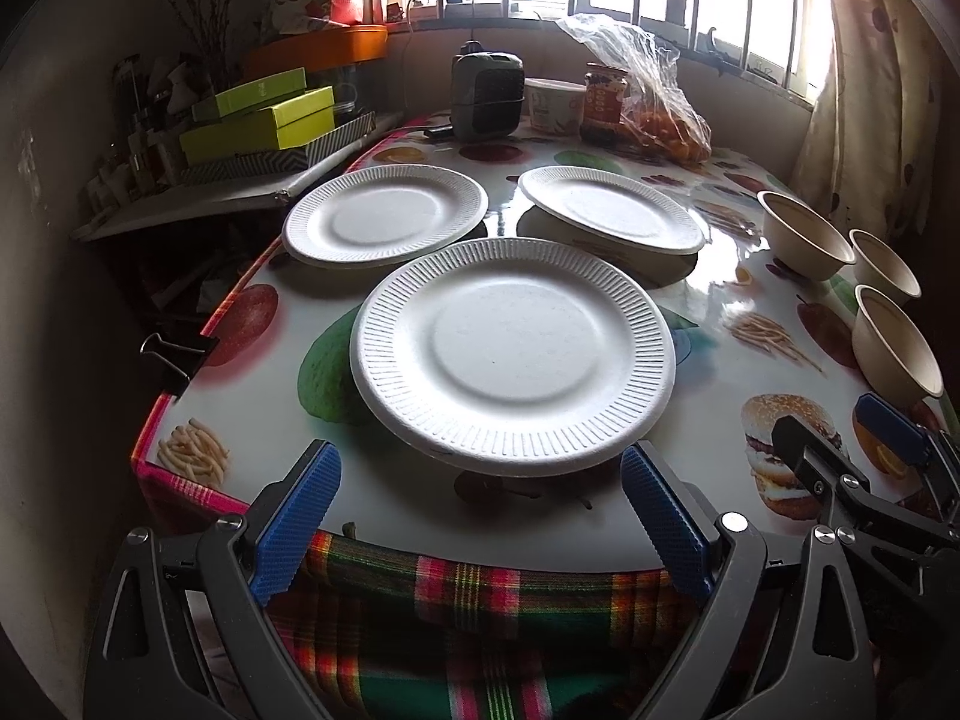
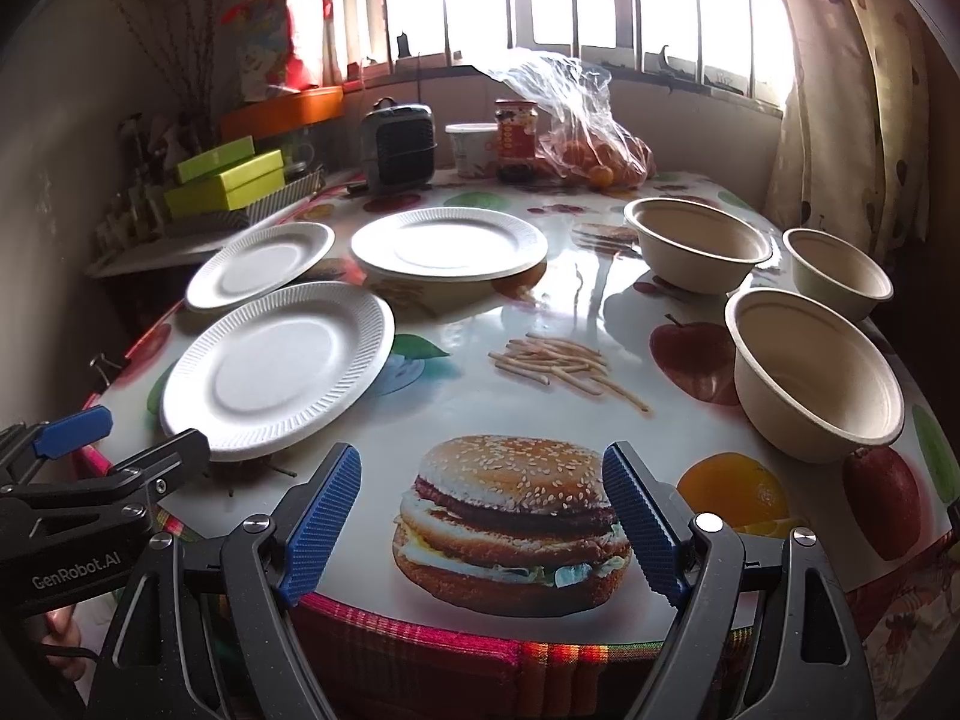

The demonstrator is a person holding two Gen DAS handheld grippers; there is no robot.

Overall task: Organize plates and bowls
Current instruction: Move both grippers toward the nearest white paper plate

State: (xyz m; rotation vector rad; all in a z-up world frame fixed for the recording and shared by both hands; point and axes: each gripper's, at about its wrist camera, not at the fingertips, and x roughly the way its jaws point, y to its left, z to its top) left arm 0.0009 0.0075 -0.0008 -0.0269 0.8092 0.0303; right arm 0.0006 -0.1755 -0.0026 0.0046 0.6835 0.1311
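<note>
the table (image 2: 600, 312) wears a glossy cloth printed with food, and the burger print (image 2: 510, 522) near its front edge serves as the landmark. the right gripper (image 2: 482, 516) hangs over that burger with its blue pads spread wide and nothing between them. left of the burger, the left gripper (image 1: 480, 519) hovers at the table edge, jaws also wide apart and empty, just short of the nearest plate (image 1: 513, 354).

3 white paper plates lie left of and beyond the burger: the nearest plate, a 2nd plate (image 1: 384, 216) behind it to the left, and a 3rd plate (image 1: 609, 207) resting on top of an upturned bowl (image 2: 444, 291). 3 beige bowls stand upright right of the burger: the near bowl (image 2: 816, 372), a far bowl (image 2: 696, 243) and a small bowl (image 2: 840, 270) at the table's right edge.
</note>
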